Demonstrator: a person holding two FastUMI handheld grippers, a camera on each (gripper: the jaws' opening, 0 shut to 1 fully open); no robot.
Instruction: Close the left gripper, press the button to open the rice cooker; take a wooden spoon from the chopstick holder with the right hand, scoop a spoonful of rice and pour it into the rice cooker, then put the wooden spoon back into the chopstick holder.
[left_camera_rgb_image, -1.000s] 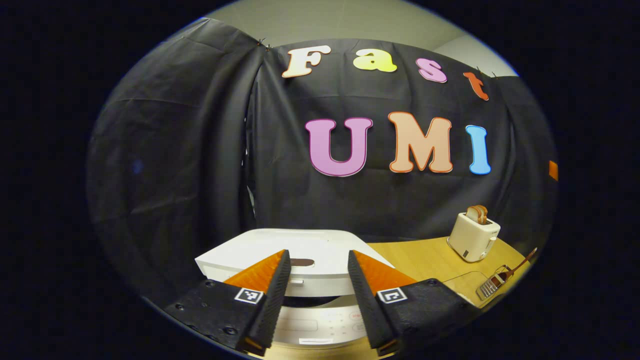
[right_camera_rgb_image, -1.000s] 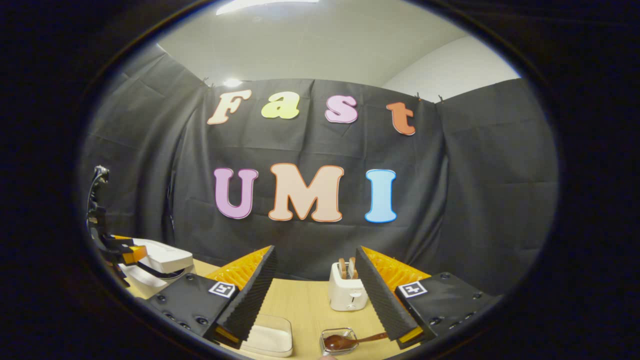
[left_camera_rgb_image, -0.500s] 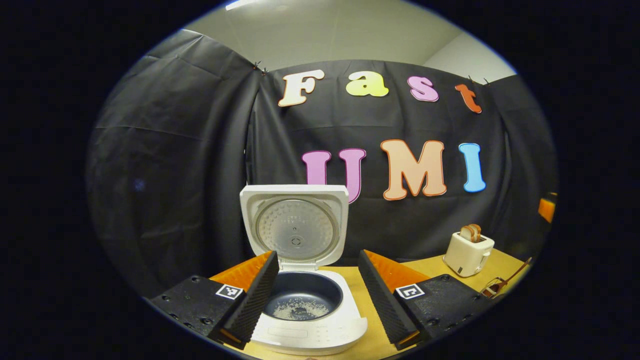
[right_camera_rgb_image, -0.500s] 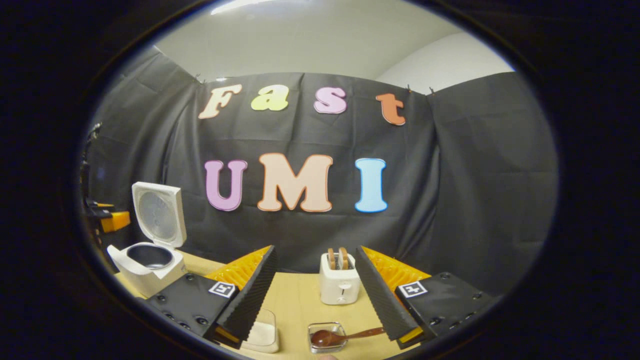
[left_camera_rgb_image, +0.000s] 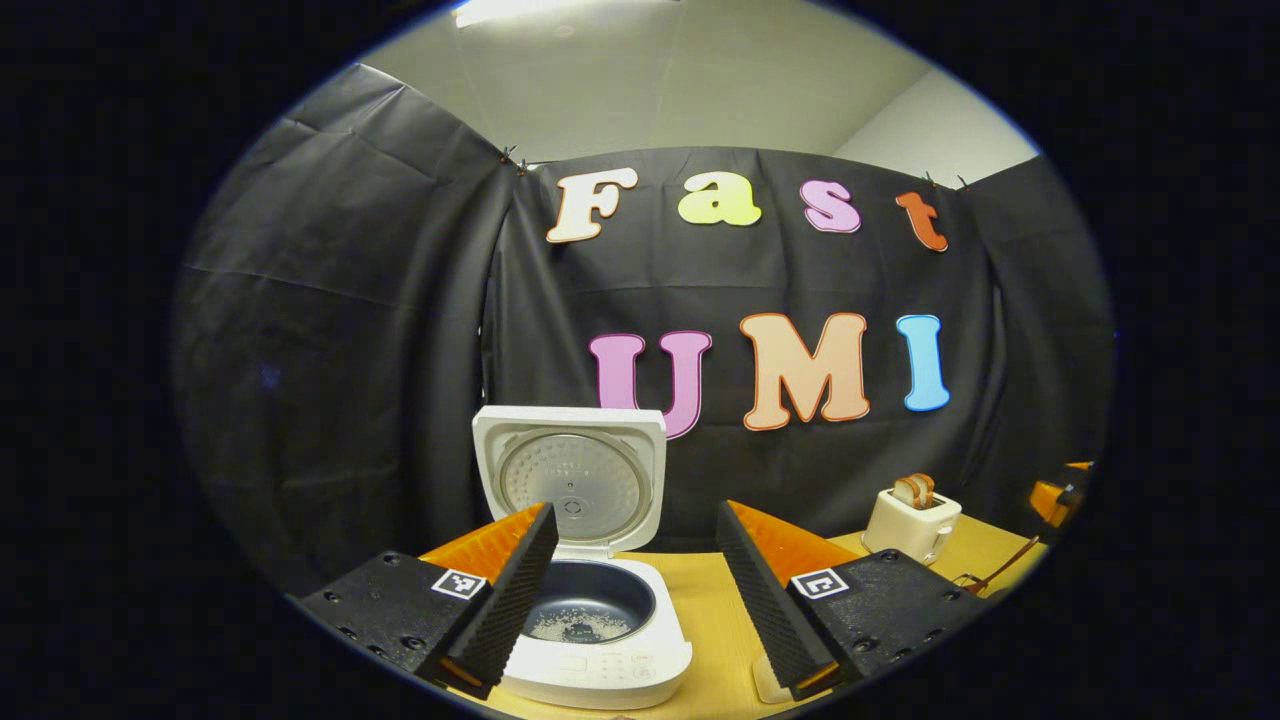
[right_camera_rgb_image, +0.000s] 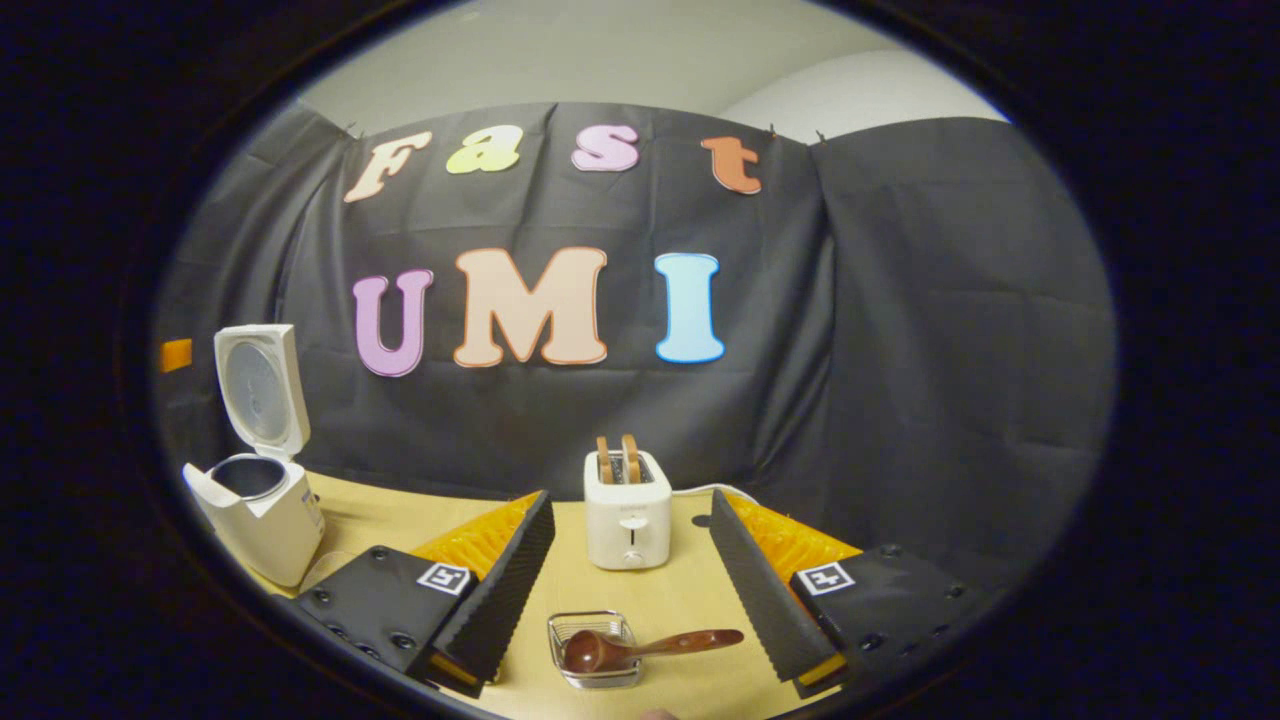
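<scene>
The rice cooker (left_camera_rgb_image: 590, 610) stands on the table (left_camera_rgb_image: 715, 610) with its lid (left_camera_rgb_image: 570, 480) raised upright, and some rice lies in the dark pot. The left gripper (left_camera_rgb_image: 630, 600) is spread wide before it, holding nothing. The wooden spoon (right_camera_rgb_image: 640, 647) rests in the wire chopstick holder (right_camera_rgb_image: 593, 650), its handle pointing right, in front of a toaster (right_camera_rgb_image: 627, 505). The right gripper (right_camera_rgb_image: 625, 590) is also spread and empty above the spoon.

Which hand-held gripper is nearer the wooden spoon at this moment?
Right. The right hand-held gripper hangs open just above the wooden spoon lying in its wire holder. The left hand-held gripper is over the open rice cooker, away from it.
</scene>
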